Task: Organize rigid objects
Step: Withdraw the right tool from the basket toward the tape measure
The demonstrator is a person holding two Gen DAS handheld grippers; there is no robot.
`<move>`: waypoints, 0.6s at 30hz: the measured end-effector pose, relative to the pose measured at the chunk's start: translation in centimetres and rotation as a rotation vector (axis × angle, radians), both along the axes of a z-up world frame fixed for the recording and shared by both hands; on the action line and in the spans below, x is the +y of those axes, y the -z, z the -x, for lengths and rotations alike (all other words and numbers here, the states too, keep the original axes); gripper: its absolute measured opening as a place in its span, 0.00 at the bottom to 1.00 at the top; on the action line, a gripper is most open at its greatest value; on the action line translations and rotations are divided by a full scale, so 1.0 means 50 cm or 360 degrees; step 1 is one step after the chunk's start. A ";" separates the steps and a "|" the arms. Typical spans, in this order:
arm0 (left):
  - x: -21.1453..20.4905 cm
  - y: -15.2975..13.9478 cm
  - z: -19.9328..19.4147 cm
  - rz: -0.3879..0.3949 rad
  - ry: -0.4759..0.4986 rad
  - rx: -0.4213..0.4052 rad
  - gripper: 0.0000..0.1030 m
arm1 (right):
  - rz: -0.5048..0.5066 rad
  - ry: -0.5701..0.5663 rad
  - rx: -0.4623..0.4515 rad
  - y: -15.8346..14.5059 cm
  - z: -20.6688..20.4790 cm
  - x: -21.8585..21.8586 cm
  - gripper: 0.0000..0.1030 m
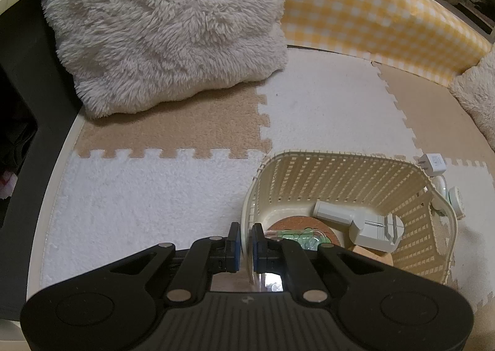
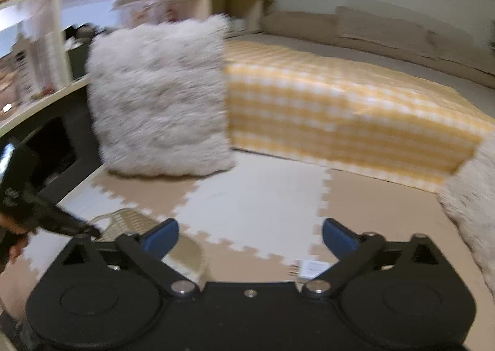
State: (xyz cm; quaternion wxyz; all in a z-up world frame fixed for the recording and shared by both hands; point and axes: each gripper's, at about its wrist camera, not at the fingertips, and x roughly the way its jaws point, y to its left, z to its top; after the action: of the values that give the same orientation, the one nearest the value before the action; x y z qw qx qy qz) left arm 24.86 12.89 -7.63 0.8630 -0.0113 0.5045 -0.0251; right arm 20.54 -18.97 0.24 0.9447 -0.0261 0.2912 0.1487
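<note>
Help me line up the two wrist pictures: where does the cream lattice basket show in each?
Left wrist: the basket fills the lower right, its near rim between the left gripper fingers.
Right wrist: lower left, blurred, a strip of basket behind the left finger.
Shared landmark: the fluffy cushion.

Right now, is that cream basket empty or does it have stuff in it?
Not empty. The basket holds a pale grey tool, a cork coaster and a clear case with green contents.
</note>
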 end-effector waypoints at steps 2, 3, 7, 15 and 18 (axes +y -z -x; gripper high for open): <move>0.000 0.000 0.000 -0.0003 0.0001 -0.0001 0.07 | -0.0004 0.0093 -0.0003 0.018 -0.004 -0.024 1.00; -0.001 0.000 0.000 -0.0006 0.0001 0.0000 0.07 | -0.0006 0.0125 -0.0003 0.027 -0.004 -0.033 1.00; -0.005 0.001 0.000 -0.0028 0.0005 0.0000 0.07 | -0.0022 0.0231 0.0016 0.072 -0.010 -0.067 1.00; -0.009 0.002 -0.001 -0.0044 0.0010 0.0000 0.07 | -0.0085 0.0412 0.0123 0.171 -0.042 -0.129 1.00; -0.009 0.002 -0.001 -0.0046 0.0010 0.0000 0.07 | -0.0106 0.0422 0.0210 0.202 -0.057 -0.146 1.00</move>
State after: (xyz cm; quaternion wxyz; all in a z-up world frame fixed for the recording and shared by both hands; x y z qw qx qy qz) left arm 24.89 12.42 -7.73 0.8629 0.0027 0.5050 -0.0206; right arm 23.41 -26.27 -9.88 0.9352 0.0538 0.3483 0.0336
